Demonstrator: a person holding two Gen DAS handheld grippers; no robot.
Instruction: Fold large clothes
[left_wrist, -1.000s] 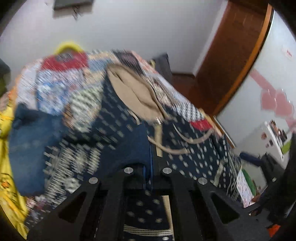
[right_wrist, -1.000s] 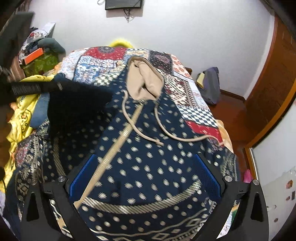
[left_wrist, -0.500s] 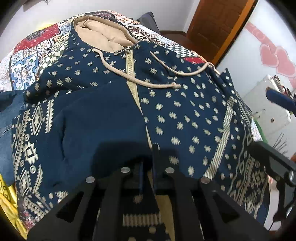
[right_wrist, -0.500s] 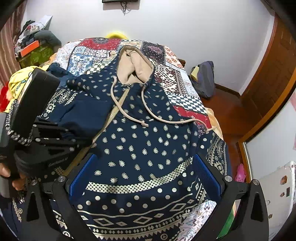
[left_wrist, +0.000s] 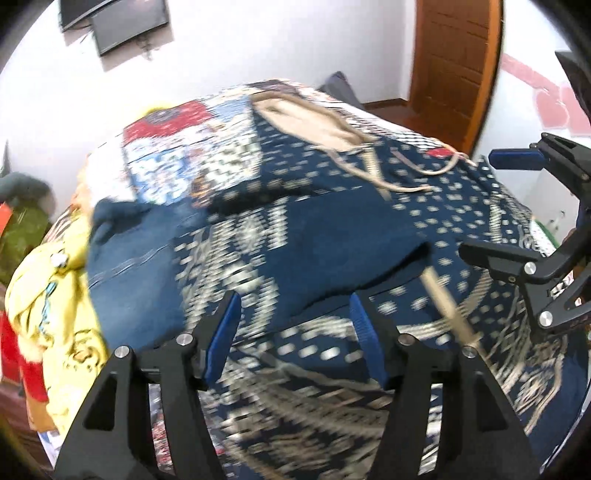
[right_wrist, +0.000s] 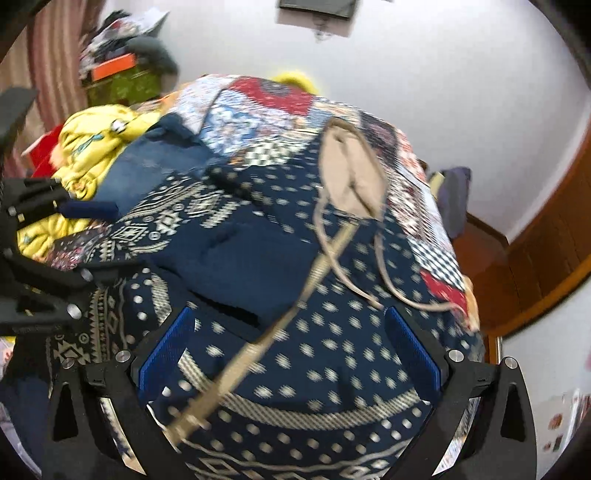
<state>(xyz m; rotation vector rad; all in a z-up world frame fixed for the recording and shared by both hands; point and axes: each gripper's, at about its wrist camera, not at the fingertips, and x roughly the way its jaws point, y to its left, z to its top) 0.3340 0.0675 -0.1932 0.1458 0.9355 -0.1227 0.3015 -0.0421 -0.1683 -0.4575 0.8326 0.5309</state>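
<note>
A navy patterned zip hoodie (left_wrist: 332, 229) with a beige-lined hood (left_wrist: 314, 122) and beige drawstrings lies front up on a patchwork bedspread (left_wrist: 177, 158). Its sleeve is folded across the chest, plain navy inside up (right_wrist: 236, 258). My left gripper (left_wrist: 295, 325) is open and empty just above the folded sleeve. My right gripper (right_wrist: 291, 350) is open and empty over the hoodie's lower front beside the zip (right_wrist: 258, 350). It also shows in the left wrist view (left_wrist: 517, 206) at the right.
Blue jeans (left_wrist: 125, 266) and a yellow garment (left_wrist: 48, 295) lie at the bed's left side. A dark bag (right_wrist: 456, 192) sits on the floor by the wooden door (left_wrist: 454, 66). A cluttered shelf (right_wrist: 118, 77) stands at the far left.
My left gripper has opened and let go of the sleeve, which now lies folded across the chest. It has drawn back and tilted up. The right gripper stays open over the hem.
</note>
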